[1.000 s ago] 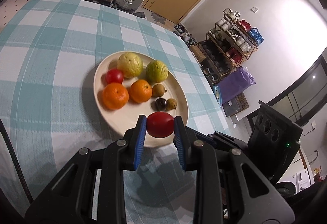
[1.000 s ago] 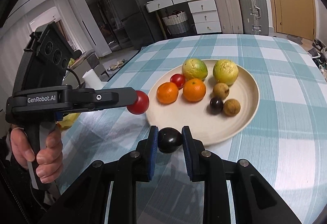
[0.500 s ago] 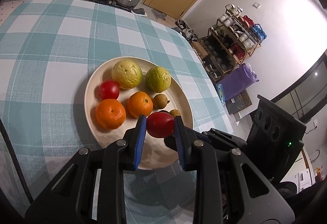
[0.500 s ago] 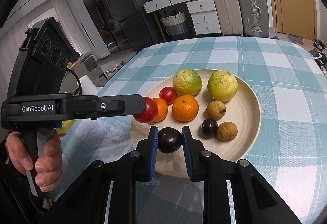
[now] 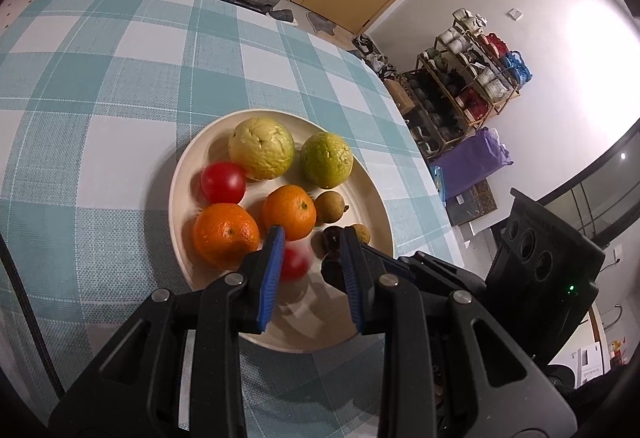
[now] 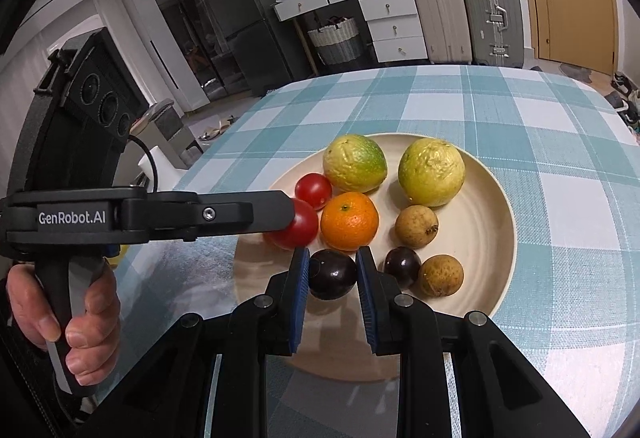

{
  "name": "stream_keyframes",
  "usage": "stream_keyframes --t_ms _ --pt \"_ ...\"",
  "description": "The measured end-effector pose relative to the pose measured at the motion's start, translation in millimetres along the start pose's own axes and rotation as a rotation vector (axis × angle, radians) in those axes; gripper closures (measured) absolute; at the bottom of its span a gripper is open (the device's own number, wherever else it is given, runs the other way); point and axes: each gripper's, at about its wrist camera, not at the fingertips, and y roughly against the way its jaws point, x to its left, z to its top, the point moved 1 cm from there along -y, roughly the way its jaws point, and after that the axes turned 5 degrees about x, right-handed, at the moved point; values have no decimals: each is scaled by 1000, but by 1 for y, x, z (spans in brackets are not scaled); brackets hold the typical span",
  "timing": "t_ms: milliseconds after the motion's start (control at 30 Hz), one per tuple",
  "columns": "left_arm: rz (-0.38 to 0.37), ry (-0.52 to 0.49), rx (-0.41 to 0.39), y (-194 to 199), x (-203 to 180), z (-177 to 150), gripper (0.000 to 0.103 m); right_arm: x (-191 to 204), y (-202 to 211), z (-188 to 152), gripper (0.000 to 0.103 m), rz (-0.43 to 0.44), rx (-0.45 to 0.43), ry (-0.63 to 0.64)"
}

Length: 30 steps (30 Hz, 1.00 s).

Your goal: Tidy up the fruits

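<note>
the right tongs (image 6: 332,274) pinch a dark plum (image 6: 332,274) over the plate (image 6: 496,238) on the counter (image 6: 520,110). the left tongs (image 5: 308,270) stand parted, their blurred red tomato (image 5: 294,264) loose between them. both fruits look light, smooth, bruisable: grip gently across the widest part.

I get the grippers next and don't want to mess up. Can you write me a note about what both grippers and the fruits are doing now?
Left hand-held gripper: open; small red tomato loose between its fingers over the round cream plate, blurred, probably dropping.
Right hand-held gripper: shut on dark purple round fruit, over the plate's near side.
Done: other fruits lie on the plate.
Left: probably set the dark fruit down.
</note>
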Motion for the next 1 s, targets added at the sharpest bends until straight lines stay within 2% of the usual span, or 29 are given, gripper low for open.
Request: stream_keyframes --t_ms 67,233,567,633,733,800,900,1000 --pt "11 4 6 0 0 0 78 0 0 0 77 2 1 -3" --pt "28 7 5 4 -1 -5 78 1 7 -1 57 10 -18 -4" --pt "118 -29 -55 32 -16 -23 73 0 42 -12 52 -24 -99 -33" --pt "136 -45 -79 40 -21 -28 72 1 53 -14 48 -34 -127 -38" --pt "183 -63 -121 53 -30 -36 66 4 68 -15 41 -46 -173 -38" --pt "227 -68 -146 60 -35 -40 55 8 77 -16 40 -48 -201 -31" --pt "285 -72 -178 69 -40 -46 52 16 91 -16 38 -54 -238 -17" --pt "335 -74 -211 78 -44 -50 47 25 103 -16 26 -61 -276 2"
